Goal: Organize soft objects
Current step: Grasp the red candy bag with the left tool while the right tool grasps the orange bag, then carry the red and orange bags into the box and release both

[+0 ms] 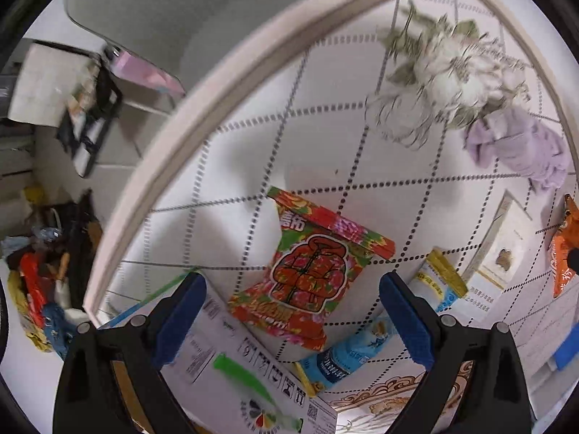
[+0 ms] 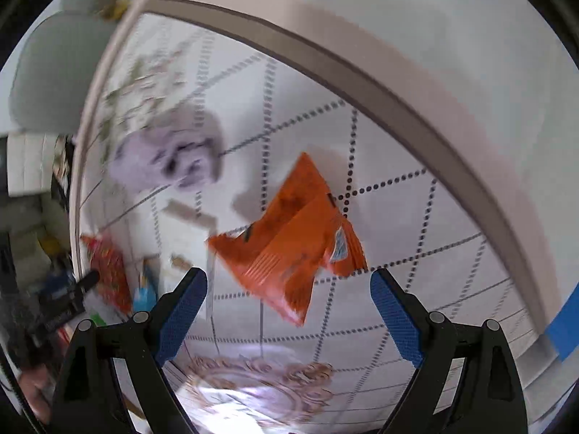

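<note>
We're over the table, both grippers [image 1: 289,311] [image 2: 289,303] spread wide and empty. Let's centre the floral packet [image 1: 307,271] and orange packet [image 2: 296,242], then squeeze gently.

Grid-cloth table [image 1: 325,83] w/ red snack bag [image 1: 311,271], orange bag [image 2: 293,242], lilac cloth [image 1: 517,148].

Left gripper [image 1: 291,320]: pointed steeply downward, blue-padded fingers [image 1: 180,320] at 8 and 4 o'clock, jaws spread wide, nothing between. Right gripper [image 2: 289,316]: same downward pose, jaws wide, empty.
</note>
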`<state>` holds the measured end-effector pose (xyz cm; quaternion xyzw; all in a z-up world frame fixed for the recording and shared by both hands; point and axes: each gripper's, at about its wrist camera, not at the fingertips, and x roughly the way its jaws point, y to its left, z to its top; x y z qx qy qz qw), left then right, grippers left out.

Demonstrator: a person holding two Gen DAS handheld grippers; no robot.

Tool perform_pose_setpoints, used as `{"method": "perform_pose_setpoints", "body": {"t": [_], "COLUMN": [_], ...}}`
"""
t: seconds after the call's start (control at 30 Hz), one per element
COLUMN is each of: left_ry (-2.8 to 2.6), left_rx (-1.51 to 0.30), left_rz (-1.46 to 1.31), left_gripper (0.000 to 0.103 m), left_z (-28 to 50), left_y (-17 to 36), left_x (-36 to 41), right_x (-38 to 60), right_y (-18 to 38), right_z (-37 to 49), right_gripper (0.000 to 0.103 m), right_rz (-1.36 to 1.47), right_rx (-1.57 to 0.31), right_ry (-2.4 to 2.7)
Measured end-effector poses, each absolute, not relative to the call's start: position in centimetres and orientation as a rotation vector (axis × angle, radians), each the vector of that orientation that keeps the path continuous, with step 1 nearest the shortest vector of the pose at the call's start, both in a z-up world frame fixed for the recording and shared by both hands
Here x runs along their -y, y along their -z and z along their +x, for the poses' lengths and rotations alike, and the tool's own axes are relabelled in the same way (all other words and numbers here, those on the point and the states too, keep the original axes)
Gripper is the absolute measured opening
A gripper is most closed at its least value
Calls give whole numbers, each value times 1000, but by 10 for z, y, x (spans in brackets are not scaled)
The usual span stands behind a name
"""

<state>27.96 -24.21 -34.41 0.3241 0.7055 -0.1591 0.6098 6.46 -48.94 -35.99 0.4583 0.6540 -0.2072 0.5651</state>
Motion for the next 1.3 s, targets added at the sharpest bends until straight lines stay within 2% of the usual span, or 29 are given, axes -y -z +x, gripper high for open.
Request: {"method": "perform_pose_setpoints", "body": {"t": [0.27,0.3,0.33,0.4,0.43,0.5,0.73,0.77,0.83,0.87,1.03,1.2,1.3], "left_ry": [388,393,401,409,407,420,407,407,402,400,392,378,383], "left_rx": [-1725,-1725,-1727,-1725,-1722,-1736,-1737,-1741,-1745,-1747,-1734,-1721,-1705], "left_rz": [843,848,847,820,812,773,735,725,697,684,661,642,602], "left_gripper": [98,93,76,65,54,51,52,52,52,52,49,48,47], "left_z": [277,275,271,265,264,259,248,247,248,251,259,253,252], "left_y": [386,389,390,387,386,382,381,381,381,382,379,368,352], "left_x": [244,247,248,252,254,258,261,260,253,248,230,219,214], "right_x": [480,479,478,479,478,480,485,484,490,490,486,480,481], "right_y": [385,387,387,387,384,383,386,389,394,396,392,387,381], "right_z": [63,63,63,63,63,64,66,69,73,75,76,80,78], "right_gripper": [93,93,93,93,93,93,93,91,71,68,66,56,54], "right_rz": [1199,1210,1222,1236,1235,1249,1294,1300,1289,1285,1220,1175,1152], "right_rx": [-1534,-1532,-1527,-1516,-1508,-1488,-1455,-1458,-1478,-1487,-1479,-1476,-1455], "right_ry": [494,489,486,480,481,484,538,534,537,535,561,551,543]}}
